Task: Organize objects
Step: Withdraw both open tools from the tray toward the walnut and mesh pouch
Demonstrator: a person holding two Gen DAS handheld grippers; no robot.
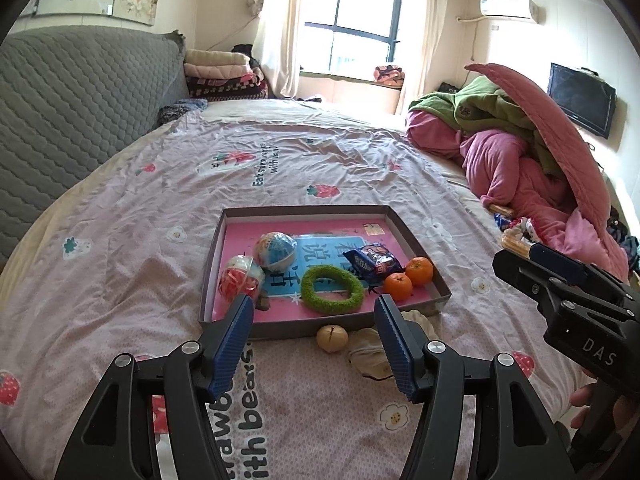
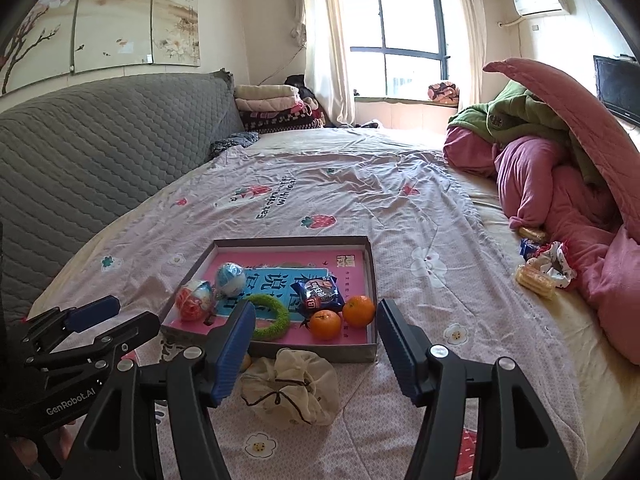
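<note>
Tray (image 2: 374, 276), "GenRobot.AI" left claw (image 2: 92, 318)

Bed covered by pale pink sheet (image 1: 192, 208) printed with strawberries, flowers and dark lettering; sheet wrinkled towards far end. Grey quilted headboard cover (image 1: 80, 96) along left side. Stack of folded blankets (image 1: 224, 74) at far left corner, beside cream curtains (image 1: 280, 28). Dark-framed window (image 1: 360, 20) on far wall, bright daylight; small folded cloth (image 1: 388, 73) on sill. Heap of pink and green bedding (image 1: 520, 136) on right side of bed. Air conditioner (image 1: 508, 10) high on right wall, dark television (image 1: 580, 100) mounted below it. Floral wall panels (image 2: 112, 16) above headboard.
</note>
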